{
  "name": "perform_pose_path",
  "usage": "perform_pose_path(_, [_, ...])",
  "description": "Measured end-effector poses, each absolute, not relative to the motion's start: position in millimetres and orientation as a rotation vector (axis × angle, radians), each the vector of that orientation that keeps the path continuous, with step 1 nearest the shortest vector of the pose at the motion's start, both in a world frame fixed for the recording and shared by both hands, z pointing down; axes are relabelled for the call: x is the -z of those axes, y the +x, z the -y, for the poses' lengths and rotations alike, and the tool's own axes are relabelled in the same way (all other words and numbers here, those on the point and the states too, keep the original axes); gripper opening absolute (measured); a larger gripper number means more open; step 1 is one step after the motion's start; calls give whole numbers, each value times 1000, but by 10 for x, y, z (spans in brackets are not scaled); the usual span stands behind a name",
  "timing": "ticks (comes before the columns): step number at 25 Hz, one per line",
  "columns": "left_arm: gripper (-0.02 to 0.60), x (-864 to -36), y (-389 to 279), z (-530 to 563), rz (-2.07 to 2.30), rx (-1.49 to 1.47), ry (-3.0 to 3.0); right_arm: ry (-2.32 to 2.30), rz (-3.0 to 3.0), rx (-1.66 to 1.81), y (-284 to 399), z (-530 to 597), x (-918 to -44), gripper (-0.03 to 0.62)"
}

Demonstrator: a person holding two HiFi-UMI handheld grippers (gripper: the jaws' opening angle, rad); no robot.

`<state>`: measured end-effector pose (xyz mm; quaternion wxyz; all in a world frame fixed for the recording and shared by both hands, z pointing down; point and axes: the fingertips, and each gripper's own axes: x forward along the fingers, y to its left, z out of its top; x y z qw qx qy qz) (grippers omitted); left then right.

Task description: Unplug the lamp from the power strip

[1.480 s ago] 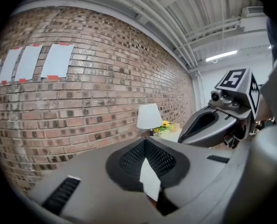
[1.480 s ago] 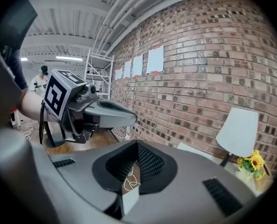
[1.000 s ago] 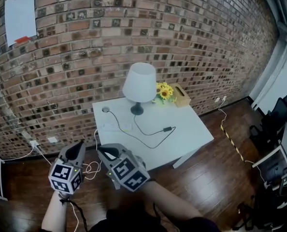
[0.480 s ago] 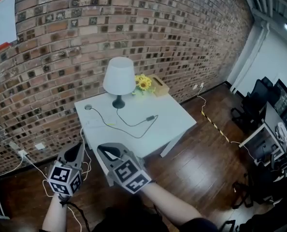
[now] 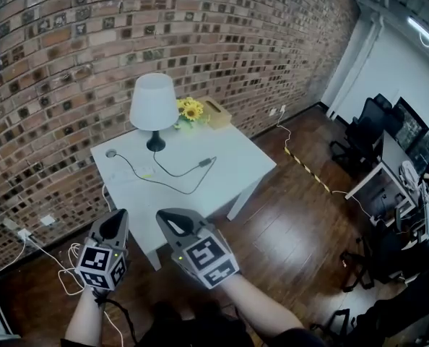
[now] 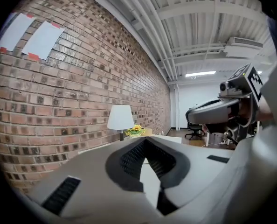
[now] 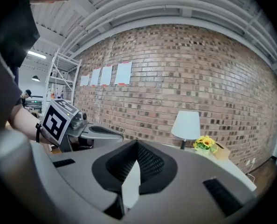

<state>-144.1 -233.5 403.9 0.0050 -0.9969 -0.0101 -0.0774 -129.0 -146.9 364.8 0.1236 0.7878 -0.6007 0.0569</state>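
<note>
A white-shaded lamp (image 5: 154, 103) stands at the back of a white table (image 5: 236, 166) against the brick wall. Its black cord (image 5: 172, 176) loops over the tabletop, past an inline switch (image 5: 205, 163), toward a pale power strip (image 5: 133, 173) near the table's left side. My left gripper (image 5: 117, 220) and right gripper (image 5: 170, 217) hover side by side over the wooden floor, short of the table's front edge. Both are shut with nothing in them. The lamp (image 6: 120, 117) shows far ahead in the left gripper view, and the lamp (image 7: 187, 124) also in the right gripper view.
Sunflowers (image 5: 191, 110) and a tissue box (image 5: 217, 113) sit beside the lamp. White cables (image 5: 71, 255) trail from a wall socket (image 5: 19, 233) at the lower left. Striped tape (image 5: 305, 169) crosses the floor. Office chairs and desks (image 5: 377, 125) stand at the right.
The head view has swung right, so the table and lamp sit further left in the picture. Both grippers have shifted slightly and stay shut and apart from the table.
</note>
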Motion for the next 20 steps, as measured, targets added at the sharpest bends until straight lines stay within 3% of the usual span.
perform_pose_path(20, [9,-4004,-517,511,278,266,-2978,2602,1541,-183,-452,-517,-3772,3])
